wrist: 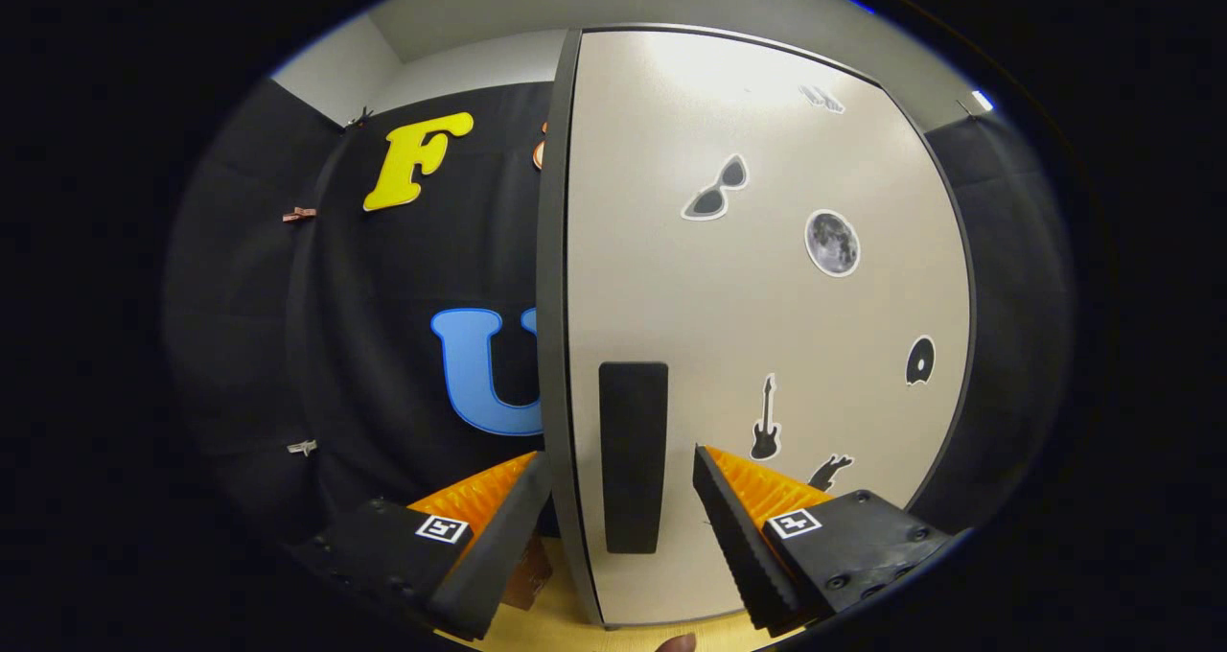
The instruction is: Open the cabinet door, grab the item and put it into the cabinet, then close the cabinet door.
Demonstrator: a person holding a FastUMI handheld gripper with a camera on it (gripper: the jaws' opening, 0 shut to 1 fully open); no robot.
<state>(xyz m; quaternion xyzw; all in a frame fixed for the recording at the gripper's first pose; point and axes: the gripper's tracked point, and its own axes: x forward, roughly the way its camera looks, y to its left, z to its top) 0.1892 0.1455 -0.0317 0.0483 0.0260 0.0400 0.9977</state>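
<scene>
Cabinet door (767,345) stands upright just ahead of us, its dark upright handle (633,455) between the spread fingers of our gripper (621,479), which grips nothing yet. We should centre on the handle, squeeze squarely, then pull along the hinge arc (no twisting). Farther up, the pale panel carries stickers: guitar (764,420), moon (831,243), sunglasses (716,191).

One cabinet door (767,345) carries one dark handle (633,455) and six stickers: sunglasses (716,190), moon (831,242), record (919,360), two guitars (764,420), and one faint sticker above the sunglasses. One claw (621,465) has two fingers spread either side of the handle.
</scene>
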